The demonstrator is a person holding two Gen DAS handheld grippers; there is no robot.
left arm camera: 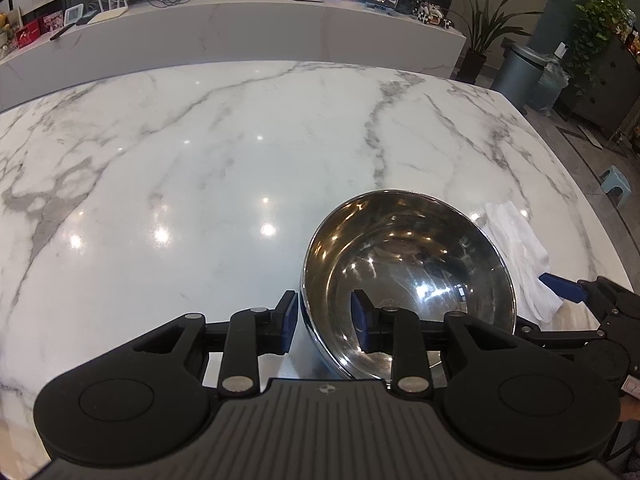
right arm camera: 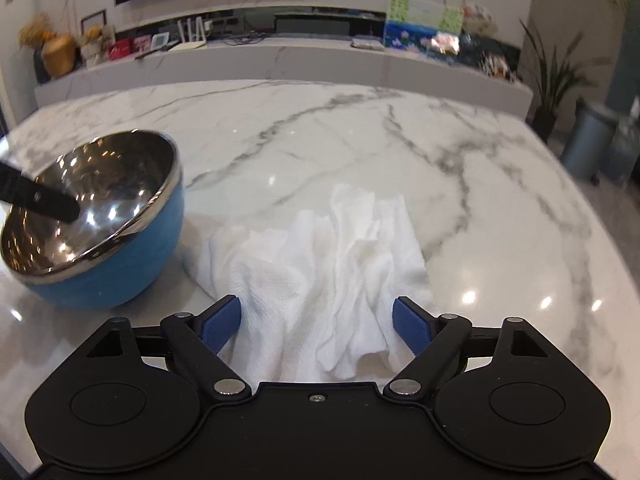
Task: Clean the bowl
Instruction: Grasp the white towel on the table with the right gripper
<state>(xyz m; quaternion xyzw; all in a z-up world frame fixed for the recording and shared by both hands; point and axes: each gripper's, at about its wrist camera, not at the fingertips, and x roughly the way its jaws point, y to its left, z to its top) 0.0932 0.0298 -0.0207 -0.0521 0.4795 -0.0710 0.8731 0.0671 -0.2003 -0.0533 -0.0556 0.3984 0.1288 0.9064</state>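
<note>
Left tool (left arm camera: 325,326) straddles the near rim of the steel bowl (left arm camera: 408,276), one pad outside, one inside, pads apart and not pressing. Bowl, blue outside, sits tilted on the marble tabletop (left arm camera: 200,168). Just right of it: crumpled white cloth (right arm camera: 320,264). Right tool (right arm camera: 318,326) spread wide, cloth between pads, ungripped.

The left tool (left arm camera: 325,322) angles downward, its blue pads parted a little and not pressing. The right tool (right arm camera: 316,322) also tilts downward, jaws spread wide
</note>
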